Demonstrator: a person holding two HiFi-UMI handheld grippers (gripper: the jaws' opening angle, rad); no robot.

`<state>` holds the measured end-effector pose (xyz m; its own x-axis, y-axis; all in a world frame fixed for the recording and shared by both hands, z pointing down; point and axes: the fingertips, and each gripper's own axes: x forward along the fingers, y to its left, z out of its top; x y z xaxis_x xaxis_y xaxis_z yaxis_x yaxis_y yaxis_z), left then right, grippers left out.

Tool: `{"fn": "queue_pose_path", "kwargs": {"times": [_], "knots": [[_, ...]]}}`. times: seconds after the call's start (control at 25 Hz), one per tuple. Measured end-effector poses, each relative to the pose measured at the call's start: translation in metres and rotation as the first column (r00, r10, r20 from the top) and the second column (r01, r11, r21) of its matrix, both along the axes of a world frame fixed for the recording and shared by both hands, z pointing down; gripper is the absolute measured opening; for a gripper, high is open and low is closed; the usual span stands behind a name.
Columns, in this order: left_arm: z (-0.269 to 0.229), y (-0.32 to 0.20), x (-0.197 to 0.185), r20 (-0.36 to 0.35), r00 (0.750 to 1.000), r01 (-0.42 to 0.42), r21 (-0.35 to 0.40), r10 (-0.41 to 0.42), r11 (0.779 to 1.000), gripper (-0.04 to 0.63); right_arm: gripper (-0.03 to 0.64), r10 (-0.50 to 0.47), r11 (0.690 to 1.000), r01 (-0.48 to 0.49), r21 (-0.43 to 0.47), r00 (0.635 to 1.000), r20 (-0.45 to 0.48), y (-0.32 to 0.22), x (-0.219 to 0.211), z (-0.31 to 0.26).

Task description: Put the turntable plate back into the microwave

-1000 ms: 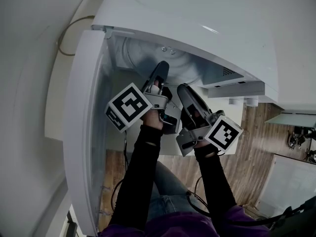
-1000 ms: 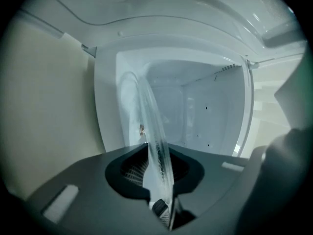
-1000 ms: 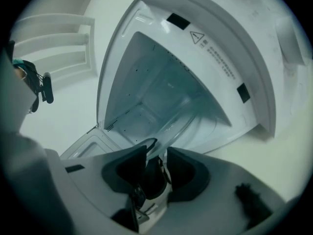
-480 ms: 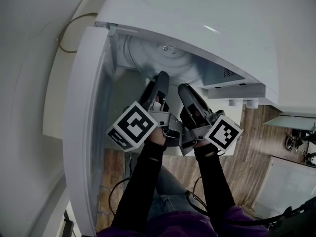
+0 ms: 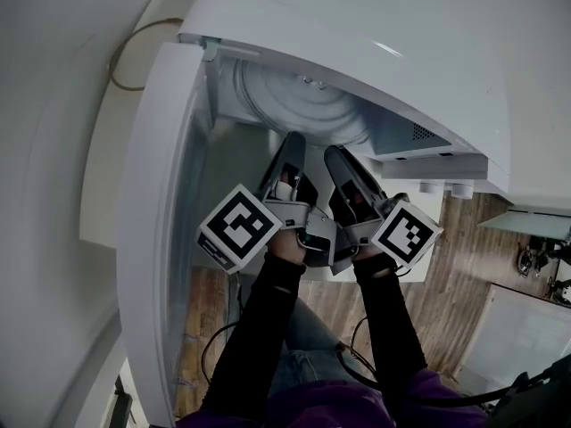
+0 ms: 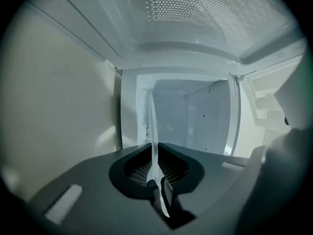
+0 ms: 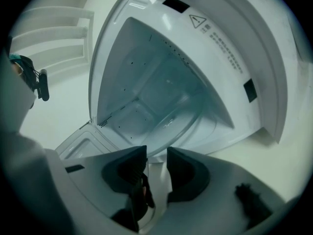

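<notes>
Turntable plate: the clear glass turntable plate (image 5: 303, 110) sits in the mouth of the microwave cavity, its far part inside and its near rim towards the person. It is seen edge-on in the left gripper view (image 6: 150, 126) and as a round disc in the right gripper view (image 7: 181, 116).
Left gripper: the left gripper (image 5: 293, 143) (image 6: 155, 155) is clenched on the plate's near rim. Its jaws have just been closing, with the glass between them.
Right gripper: the right gripper (image 5: 337, 155) (image 7: 156, 153) is released, its jaws apart. The plate's rim runs through the gap, close to one pad.
Microwave: the white microwave (image 5: 401, 25) has a pale, dotted interior (image 7: 146, 82).
Door: the microwave door (image 5: 156, 194) is swung wide open at the left of the head view.
Arms: black sleeves (image 5: 268, 328), both grippers side by side.
Floor: wooden floor (image 5: 446, 266) below.
</notes>
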<state>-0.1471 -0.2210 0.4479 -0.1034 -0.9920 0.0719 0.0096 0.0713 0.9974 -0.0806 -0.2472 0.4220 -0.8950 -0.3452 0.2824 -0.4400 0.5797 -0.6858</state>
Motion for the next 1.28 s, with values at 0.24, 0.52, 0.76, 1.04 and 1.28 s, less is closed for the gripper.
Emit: {"fn": "queue_pose_path", "kwargs": {"times": [0.24, 0.52, 0.76, 1.04, 1.28], "knots": [[0.002, -0.002, -0.004, -0.012, 1.000, 0.020, 0.002, -0.020, 1.000, 0.043, 0.140, -0.007, 1.000, 0.007, -0.002, 1.000, -0.013, -0.002, -0.004, 0.002], [0.003, -0.005, -0.002, 0.001, 0.999, 0.046, 0.036, -0.046, 0.998, 0.043, 0.137, -0.012, 0.999, 0.014, 0.033, 0.999, -0.038, -0.006, -0.005, 0.003], [0.009, -0.017, -0.008, -0.017, 0.999, 0.049, 0.033, -0.049, 0.998, 0.040, 0.137, -0.016, 0.999, 0.019, 0.043, 0.998, -0.059, -0.015, -0.011, 0.008], [0.012, -0.024, -0.011, -0.025, 0.999, 0.046, 0.028, -0.046, 0.999, 0.040, 0.137, -0.015, 0.999, 0.019, 0.050, 0.998, -0.067, -0.023, -0.014, 0.010], [0.009, -0.025, -0.015, -0.010, 0.999, 0.046, 0.026, -0.046, 0.999, 0.040, 0.137, -0.025, 0.998, 0.029, 0.055, 0.997, -0.072, -0.024, -0.019, 0.007]]}}
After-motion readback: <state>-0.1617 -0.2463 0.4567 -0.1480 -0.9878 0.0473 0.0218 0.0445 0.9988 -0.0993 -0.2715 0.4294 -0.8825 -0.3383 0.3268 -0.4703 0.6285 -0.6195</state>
